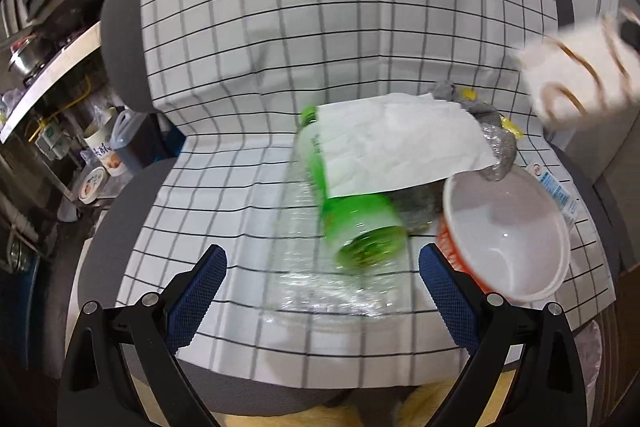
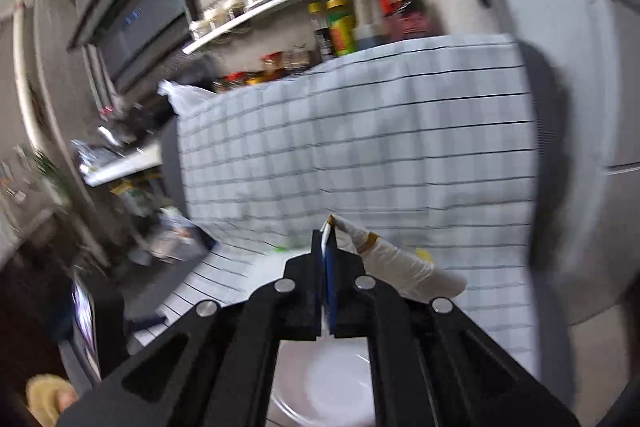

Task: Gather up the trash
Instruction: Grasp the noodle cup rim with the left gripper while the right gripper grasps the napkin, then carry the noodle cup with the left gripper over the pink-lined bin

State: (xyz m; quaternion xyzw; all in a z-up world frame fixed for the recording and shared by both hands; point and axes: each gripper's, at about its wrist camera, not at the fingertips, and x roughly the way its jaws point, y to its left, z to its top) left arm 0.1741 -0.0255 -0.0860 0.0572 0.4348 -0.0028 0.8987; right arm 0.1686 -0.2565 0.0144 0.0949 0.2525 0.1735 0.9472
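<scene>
White paper cup [image 2: 400, 263], probably crushed, pinched at its rim by right gripper [image 2: 329, 247] fingers above the chair; next needs a bin. Left gripper [image 1: 320, 267] fingers spread before green bottle [image 1: 352, 219], red bowl [image 1: 508, 239] alongside.

Chair seat [image 1: 208, 187], draped by a checked cloth [image 1: 340, 27]: a plastic bottle [image 1: 352, 219] lies on its side at centre, a paper sheet [image 1: 400, 147] over it. A bowl [image 1: 504, 227] sits just right of the bottle. Shelves [image 1: 52, 67] stand left of the chair.
</scene>
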